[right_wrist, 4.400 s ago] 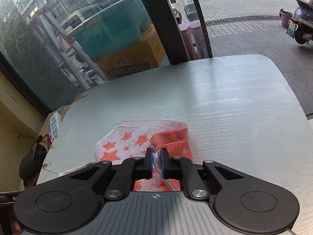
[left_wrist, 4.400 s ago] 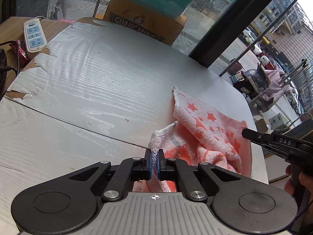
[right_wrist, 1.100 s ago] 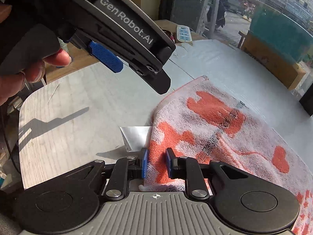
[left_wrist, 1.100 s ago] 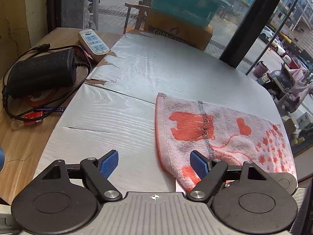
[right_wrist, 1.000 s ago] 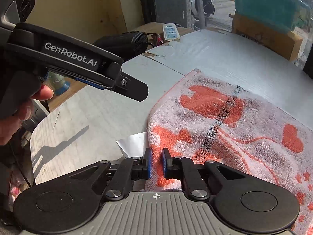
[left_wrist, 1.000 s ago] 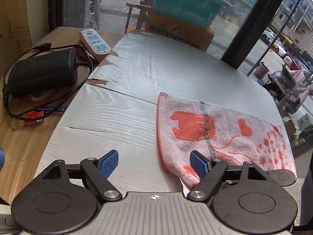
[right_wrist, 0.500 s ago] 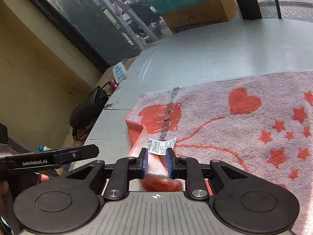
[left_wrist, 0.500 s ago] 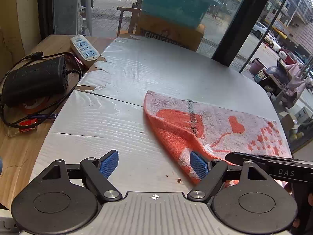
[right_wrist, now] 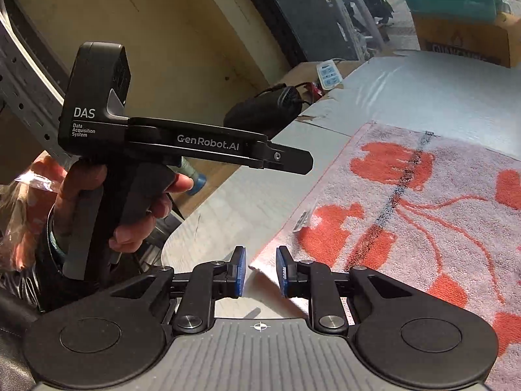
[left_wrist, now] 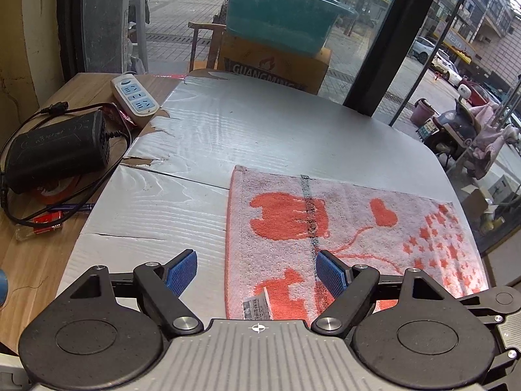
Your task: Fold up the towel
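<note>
The left tool (left_wrist: 257,272) is standing wide open, its blue pads (left_wrist: 180,272) spread far apart and gripping nothing. It is hovering over the near left edge of the towel (left_wrist: 342,228), with one pad above bare worktop (left_wrist: 260,130) and the other above the cloth. In the right wrist view the same tool (right_wrist: 293,161) is showing side-on, held by the person's left hand (right_wrist: 130,215) beside the towel's short edge and clear of the fabric.

The right tool (right_wrist: 259,272) is standing partly open, its pads flanking the towel's near corner (right_wrist: 260,265) without closing on it; whether either pad is touching the cloth cannot be told.

The towel is lying spread flat on the grey worktop, pink-white with orange shapes, a heart and stars, and a dark stripe crossing it. A small white label (left_wrist: 257,306) is sitting up on the towel near its short edge, close to the left tool.

Off the towel's left edge, on the bare wooden part of the worktop, a black power adapter (left_wrist: 55,150) with its cable is lying, and beyond that a white power strip (left_wrist: 135,96). Past the towel's far edge, behind the worktop, a cardboard box (left_wrist: 276,65) is carrying a teal tub (left_wrist: 280,22).
</note>
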Demonstrator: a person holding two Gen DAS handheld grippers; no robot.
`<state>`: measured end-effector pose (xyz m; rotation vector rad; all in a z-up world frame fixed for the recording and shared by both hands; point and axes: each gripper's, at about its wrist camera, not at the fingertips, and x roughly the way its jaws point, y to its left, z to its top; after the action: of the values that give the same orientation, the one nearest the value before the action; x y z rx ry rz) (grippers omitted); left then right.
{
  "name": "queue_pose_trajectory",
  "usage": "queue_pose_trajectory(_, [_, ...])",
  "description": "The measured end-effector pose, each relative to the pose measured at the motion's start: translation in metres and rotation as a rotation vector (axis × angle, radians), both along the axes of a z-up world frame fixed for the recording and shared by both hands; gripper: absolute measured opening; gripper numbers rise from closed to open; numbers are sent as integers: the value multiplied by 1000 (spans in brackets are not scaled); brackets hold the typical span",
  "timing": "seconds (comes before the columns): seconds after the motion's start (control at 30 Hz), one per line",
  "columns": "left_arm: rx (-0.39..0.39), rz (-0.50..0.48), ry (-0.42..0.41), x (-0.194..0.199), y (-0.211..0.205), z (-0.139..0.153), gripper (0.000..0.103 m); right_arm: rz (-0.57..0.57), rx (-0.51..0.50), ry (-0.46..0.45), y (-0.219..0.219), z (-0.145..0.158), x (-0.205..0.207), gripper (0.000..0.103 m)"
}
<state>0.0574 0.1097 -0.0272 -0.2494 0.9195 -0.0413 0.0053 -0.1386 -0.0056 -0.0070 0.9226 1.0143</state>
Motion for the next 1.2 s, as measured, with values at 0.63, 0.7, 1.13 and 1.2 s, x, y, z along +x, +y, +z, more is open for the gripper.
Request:
queue_pose_trajectory(0.63, [83,-349,84,-31,-65,-59,82,-415,-225,-106,-33,-13,73,21])
queue_pose_trajectory(0.7, [98,-331,88,-29,-58,-59,82,-442,-230,-119,-44,-6,72,21])
queue_pose_trajectory(1.13, [152,-301,0,-34,-75,-27,82,-676,-307,-239,-158,29,75,21])
queue_pose_trajectory(1.2, [127,-348,-42,-36,-99,-18,82,-719,-249,-271,-180,39,70,21])
